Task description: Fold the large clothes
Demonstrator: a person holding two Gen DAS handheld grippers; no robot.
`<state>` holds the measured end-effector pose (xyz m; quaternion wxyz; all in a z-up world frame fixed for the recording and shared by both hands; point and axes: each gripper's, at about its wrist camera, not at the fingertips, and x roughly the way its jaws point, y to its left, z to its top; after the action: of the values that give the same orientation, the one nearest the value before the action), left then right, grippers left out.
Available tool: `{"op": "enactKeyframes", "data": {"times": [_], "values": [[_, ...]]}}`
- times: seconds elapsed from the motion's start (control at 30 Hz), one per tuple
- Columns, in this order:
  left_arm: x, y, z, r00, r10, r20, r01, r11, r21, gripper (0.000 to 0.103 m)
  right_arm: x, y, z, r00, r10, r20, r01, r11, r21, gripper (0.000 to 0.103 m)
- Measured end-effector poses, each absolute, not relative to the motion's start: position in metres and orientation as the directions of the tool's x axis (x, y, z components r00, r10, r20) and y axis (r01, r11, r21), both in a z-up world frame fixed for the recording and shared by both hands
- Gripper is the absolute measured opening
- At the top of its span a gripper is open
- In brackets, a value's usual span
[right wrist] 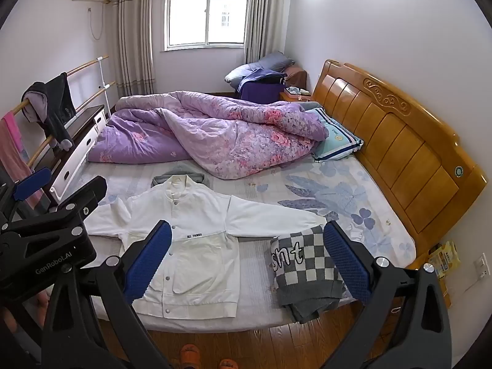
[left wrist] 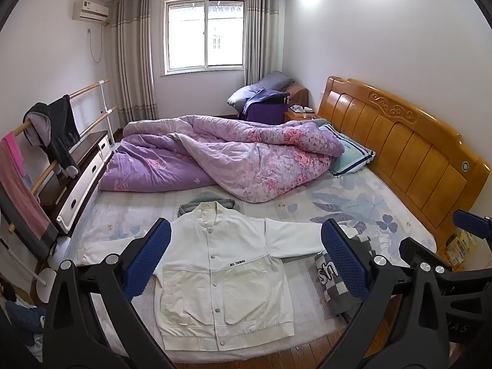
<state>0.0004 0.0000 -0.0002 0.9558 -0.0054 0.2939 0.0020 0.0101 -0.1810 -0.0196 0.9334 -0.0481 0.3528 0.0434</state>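
Bedroom viewed along both tools. The white jacket [left wrist: 224,276] lies face up and flat on the near edge of the bed [left wrist: 353,212], snaps closed, both sleeves spread outward; I judge that none of its folds has yet begun. Beside it, at its right, the grey-and-white checkered sweater [right wrist: 307,267] sits as a compact bundle (apparently already folded), part of its hem overhanging the mattress edge. My left gripper [left wrist: 246,255] and right gripper [right wrist: 249,255] both hover above the garments, jaws released at full spread, grasping nothing. The jacket is smooth woven cloth with ribbed collar and hem; the sweater is a thick knit. A rumpled purple quilt [left wrist: 215,156] fills the far half.
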Motion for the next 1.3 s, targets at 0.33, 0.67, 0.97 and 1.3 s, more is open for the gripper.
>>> {"op": "enactKeyframes", "data": {"times": [0.33,0.67,0.97,1.3], "values": [[0.000,0.000,0.000,0.826,0.000,-0.564,-0.007,1.000,-0.011,0.098,0.011,-0.181,-0.020,0.745,0.050,-0.665,-0.115,0.992,-0.054,0.095],[0.000,0.000,0.000,0.824,-0.001,-0.566,-0.007,1.000,-0.012,0.098,0.011,-0.180,-0.021,0.745,0.048,-0.665,-0.114,0.992,-0.056,0.095],[-0.003,-0.002,0.001,0.823,-0.004,-0.568,-0.004,1.000,-0.013,0.098,0.013,-0.178,-0.021,0.744,0.047,-0.666,-0.113,0.992,-0.055,0.095],[-0.002,-0.004,-0.012,0.819,-0.001,-0.574,-0.008,1.000,-0.012,0.098,0.015,-0.176,-0.027,0.738,0.045,-0.673,-0.113,0.992,-0.057,0.095]]}}
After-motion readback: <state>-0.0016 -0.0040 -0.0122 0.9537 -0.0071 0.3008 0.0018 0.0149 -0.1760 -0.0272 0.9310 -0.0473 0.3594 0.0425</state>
